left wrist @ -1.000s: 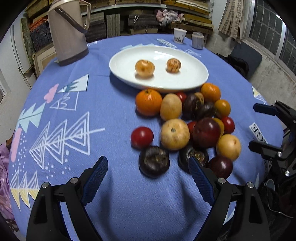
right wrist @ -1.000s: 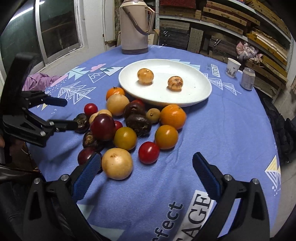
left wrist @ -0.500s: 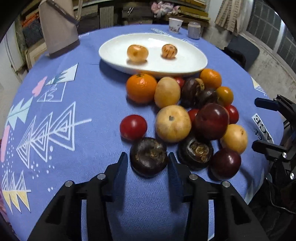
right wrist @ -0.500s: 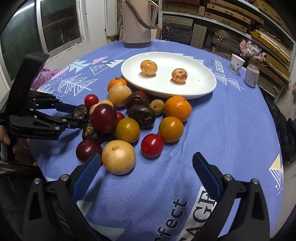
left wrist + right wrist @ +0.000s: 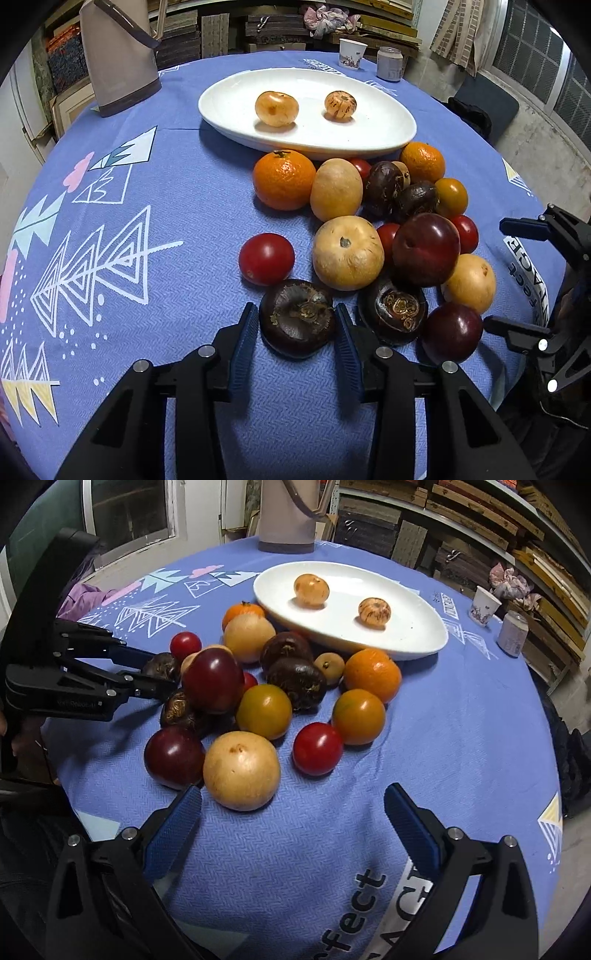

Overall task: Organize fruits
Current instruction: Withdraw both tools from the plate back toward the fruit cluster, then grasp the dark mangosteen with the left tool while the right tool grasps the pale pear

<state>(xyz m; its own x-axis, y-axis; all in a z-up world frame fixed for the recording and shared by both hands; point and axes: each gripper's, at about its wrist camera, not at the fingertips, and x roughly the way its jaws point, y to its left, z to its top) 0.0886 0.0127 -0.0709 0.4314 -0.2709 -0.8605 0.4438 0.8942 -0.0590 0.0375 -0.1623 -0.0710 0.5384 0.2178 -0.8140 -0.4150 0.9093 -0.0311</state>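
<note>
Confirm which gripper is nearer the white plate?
Neither clearly. The left gripper is closed on a dark fruit at the pile's near edge; the right gripper hovers open, both short of the white plate.

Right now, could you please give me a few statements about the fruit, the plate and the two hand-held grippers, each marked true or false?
1. The left hand-held gripper has its fingers on either side of a dark brown fruit. True.
2. The white plate holds four fruits. False: it holds two pale orange fruits.
3. The right hand-held gripper grips the red tomato. False: it is open and holds nothing.
4. A beige jug stands on the blue tablecloth. True.
5. A paper cup and a can stand beyond the plate. True.
</note>
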